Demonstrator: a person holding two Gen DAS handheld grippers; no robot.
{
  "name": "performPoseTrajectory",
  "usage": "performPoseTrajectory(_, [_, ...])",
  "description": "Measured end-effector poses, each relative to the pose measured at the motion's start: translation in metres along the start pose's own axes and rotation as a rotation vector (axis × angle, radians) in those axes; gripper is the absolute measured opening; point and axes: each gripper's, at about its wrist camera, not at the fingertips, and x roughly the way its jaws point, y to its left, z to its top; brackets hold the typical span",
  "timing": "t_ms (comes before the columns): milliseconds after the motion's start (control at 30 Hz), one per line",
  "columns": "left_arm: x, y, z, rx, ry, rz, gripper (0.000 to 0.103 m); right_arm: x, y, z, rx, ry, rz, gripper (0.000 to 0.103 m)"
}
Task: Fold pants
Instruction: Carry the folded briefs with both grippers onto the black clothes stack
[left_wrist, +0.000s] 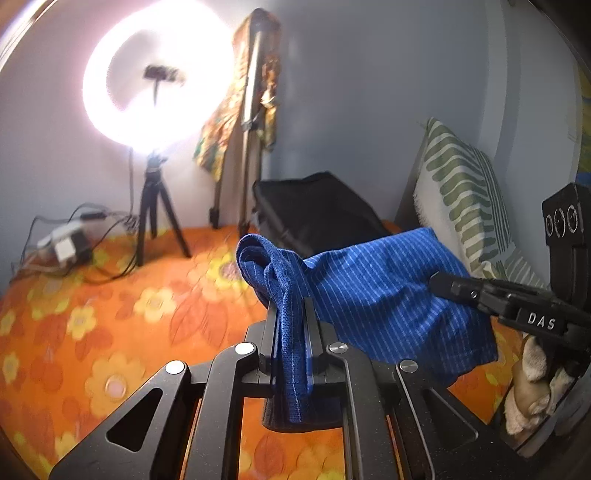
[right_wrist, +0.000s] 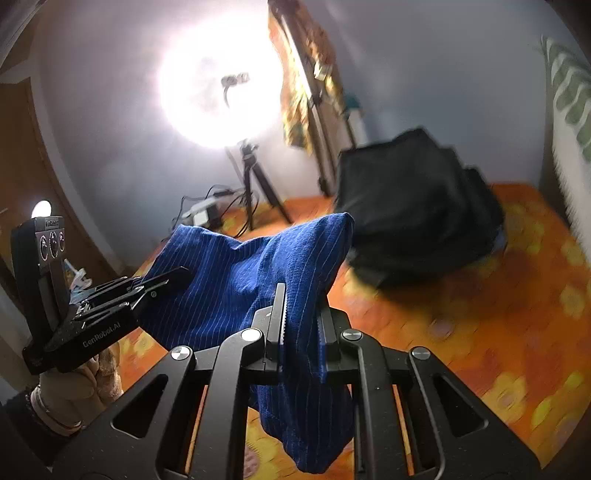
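The blue pinstriped pants (left_wrist: 373, 291) hang in the air between my two grippers, above the orange flowered bedspread (left_wrist: 96, 317). My left gripper (left_wrist: 291, 306) is shut on one bunched edge of the pants. My right gripper (right_wrist: 301, 299) is shut on the other edge of the pants (right_wrist: 251, 280), with cloth hanging down through its fingers. The right gripper also shows in the left wrist view (left_wrist: 443, 284), at the right, biting the cloth. The left gripper shows in the right wrist view (right_wrist: 173, 277), at the left, on the cloth.
A lit ring light on a tripod (left_wrist: 155, 206) stands at the far side of the bed, beside a power strip with cables (left_wrist: 66, 243). A black bag (left_wrist: 317, 210) lies behind the pants. A green leaf-patterned pillow (left_wrist: 461, 195) leans at the right. A patterned cloth hangs on a stand (left_wrist: 251, 92).
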Motion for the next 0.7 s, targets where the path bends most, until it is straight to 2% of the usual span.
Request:
performPoseTrajectory(333, [0.059,-0.021,0.061,0.043,-0.082,-0.013,0.008,0.018,-0.044,0.069,-0.097,-0.049,-0.118,0.013])
performPoseTrajectory(533, [0.102,-0.024,0.089,0.052,-0.089,0.007,0.008,0.052,-0.071,0.112,-0.153,-0.055,-0.202,0.013])
performPoseTrajectory(700, [0.139,-0.026,0.099,0.063,-0.086,0.034,0.008,0.090,-0.095,0.143,-0.159,-0.040,-0.232,0.013])
